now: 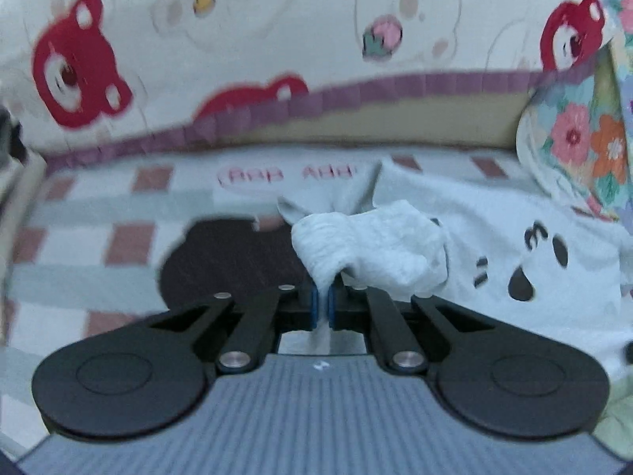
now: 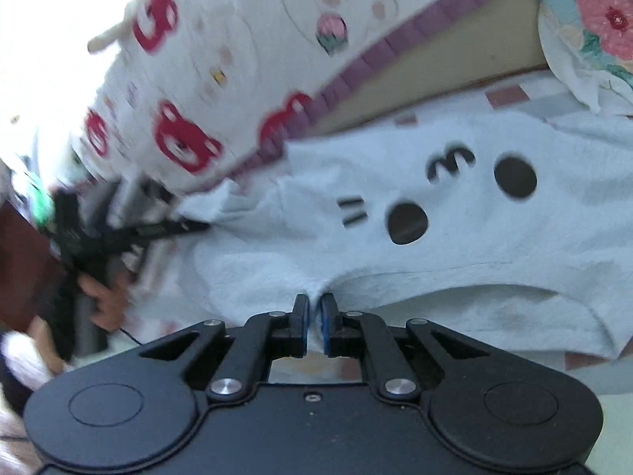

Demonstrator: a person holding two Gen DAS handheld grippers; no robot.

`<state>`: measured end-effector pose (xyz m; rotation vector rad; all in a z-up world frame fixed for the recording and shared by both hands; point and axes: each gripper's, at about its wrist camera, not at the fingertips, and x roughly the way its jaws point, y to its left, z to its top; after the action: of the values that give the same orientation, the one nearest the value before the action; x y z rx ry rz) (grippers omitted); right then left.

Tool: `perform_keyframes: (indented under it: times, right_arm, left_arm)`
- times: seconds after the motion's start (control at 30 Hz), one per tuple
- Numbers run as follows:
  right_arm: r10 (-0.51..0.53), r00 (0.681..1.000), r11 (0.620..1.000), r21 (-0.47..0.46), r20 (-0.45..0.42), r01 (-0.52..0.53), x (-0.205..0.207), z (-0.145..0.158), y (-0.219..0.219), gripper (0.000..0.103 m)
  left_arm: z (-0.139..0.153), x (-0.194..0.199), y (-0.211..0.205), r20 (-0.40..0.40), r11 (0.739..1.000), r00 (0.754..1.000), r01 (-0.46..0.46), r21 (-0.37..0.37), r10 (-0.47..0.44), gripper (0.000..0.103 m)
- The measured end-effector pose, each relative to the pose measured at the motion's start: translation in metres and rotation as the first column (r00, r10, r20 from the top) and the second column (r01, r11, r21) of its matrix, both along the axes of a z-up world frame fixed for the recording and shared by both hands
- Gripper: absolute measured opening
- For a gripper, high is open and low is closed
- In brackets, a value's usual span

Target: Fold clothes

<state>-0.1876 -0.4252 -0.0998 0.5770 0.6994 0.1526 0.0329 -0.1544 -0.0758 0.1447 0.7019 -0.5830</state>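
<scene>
Garment: pale blue top (image 2: 455, 213) with a dark printed face, spread over the checked bed cover (image 1: 99, 213); neck opening nearest the right wrist camera.
Left gripper (image 1: 322, 304): pinched tight on a bunched wad of the same pale cloth, most likely a sleeve or side edge; wad lifted clear of the cover, tail hanging between the blue pads.
Right gripper (image 2: 314, 324): closed to a narrow slit on the edge by the neck opening; cloth puckered at the pinch.
Surroundings: bear-print quilt (image 1: 237, 39) behind; floral pillow (image 1: 585, 146) at the far right.
Stage, as judged: both grips set, fold in progress; blur suggests motion.
Advice: keep both pinches firm; carry the lifted wad across toward the print with the right-hand edge held as anchor; lay flat without twisting; release only once the cloth rests smooth.
</scene>
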Motion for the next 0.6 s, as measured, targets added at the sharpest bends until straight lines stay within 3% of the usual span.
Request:
perform_keyframes:
  times: [0.17,0.27,0.33,0.43,0.53,0.6]
  right_arm:
    - [0.036,0.997,0.995,0.087,0.073,-0.042,-0.019,0.054,-0.003,0.01]
    - [0.112,0.992,0.965,0.232,0.062,-0.123,-0.019,0.06,0.006,0.01]
    - [0.16,0.985,0.926,0.337,0.059,-0.17,-0.016,0.052,0.019,0.01]
    - [0.234,0.972,0.88,0.418,0.034,-0.227,-0.007,0.027,0.048,0.01]
    - [0.292,0.956,0.866,0.429,-0.012,-0.259,0.012,-0.001,0.071,0.01]
    - [0.317,0.946,0.857,0.446,-0.06,-0.259,0.02,-0.02,0.081,0.01]
  left_arm:
    - [0.062,-0.028,0.034,0.128,0.999,0.992,0.008,0.038,-0.013,0.004]
    - [0.081,-0.044,0.062,0.179,0.996,0.984,-0.014,0.084,-0.001,0.004]
    - [0.075,-0.048,0.085,0.152,0.992,0.988,-0.049,0.12,0.031,0.004]
    - [0.043,-0.043,0.116,0.038,0.98,0.995,-0.102,0.17,0.097,0.005]
    - [-0.011,-0.033,0.14,-0.115,0.966,0.98,-0.137,0.221,0.165,0.005]
    - [-0.046,-0.032,0.144,-0.173,0.948,0.967,-0.131,0.289,0.186,0.005]
